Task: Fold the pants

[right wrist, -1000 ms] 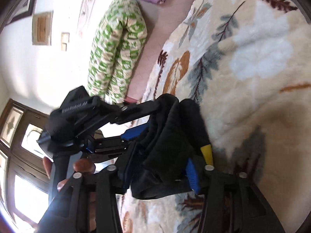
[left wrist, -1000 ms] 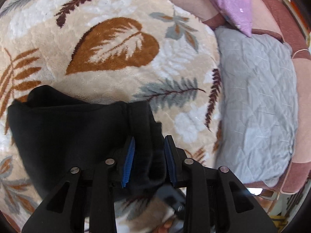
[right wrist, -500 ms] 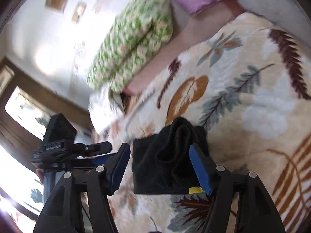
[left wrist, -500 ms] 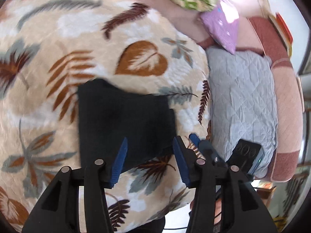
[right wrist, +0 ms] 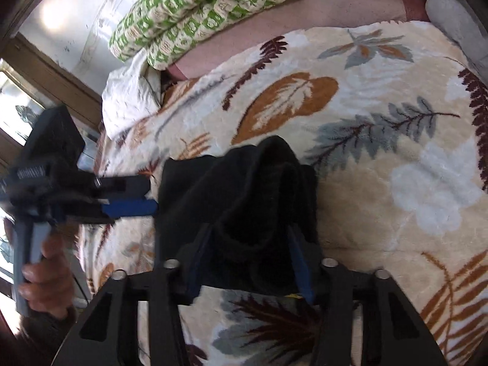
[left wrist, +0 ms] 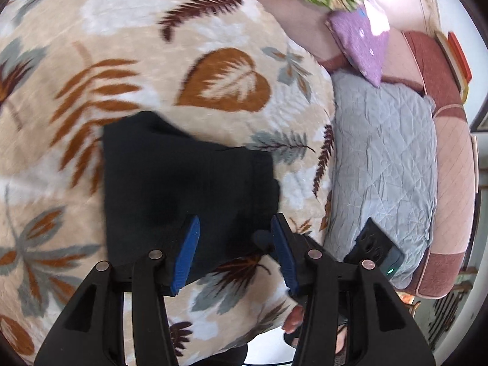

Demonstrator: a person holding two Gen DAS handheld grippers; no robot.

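Observation:
The black pants (left wrist: pixel 183 189) lie folded into a compact bundle on the leaf-patterned blanket (left wrist: pixel 213 45). They also show in the right wrist view (right wrist: pixel 244 195), bunched up with a raised fold. My left gripper (left wrist: pixel 235 253) is open, its blue pads over the near edge of the pants, holding nothing. My right gripper (right wrist: pixel 250 262) is open, with its pads on either side of the bundle's near end. The left gripper (right wrist: pixel 128 206) shows in the right wrist view at the left edge of the pants.
A grey quilted pillow (left wrist: pixel 384 164) lies right of the blanket. A purple cushion (left wrist: pixel 363 42) and a rolled green patterned quilt (right wrist: pixel 198 9) lie at the far side. A white pillow (right wrist: pixel 128 97) sits at the far left. The blanket's near edge is close below the grippers.
Both grippers have opened and let go of the pants, then pulled back. The pants now rest on the blanket. Since half a second ago both have come closer to the bundle.

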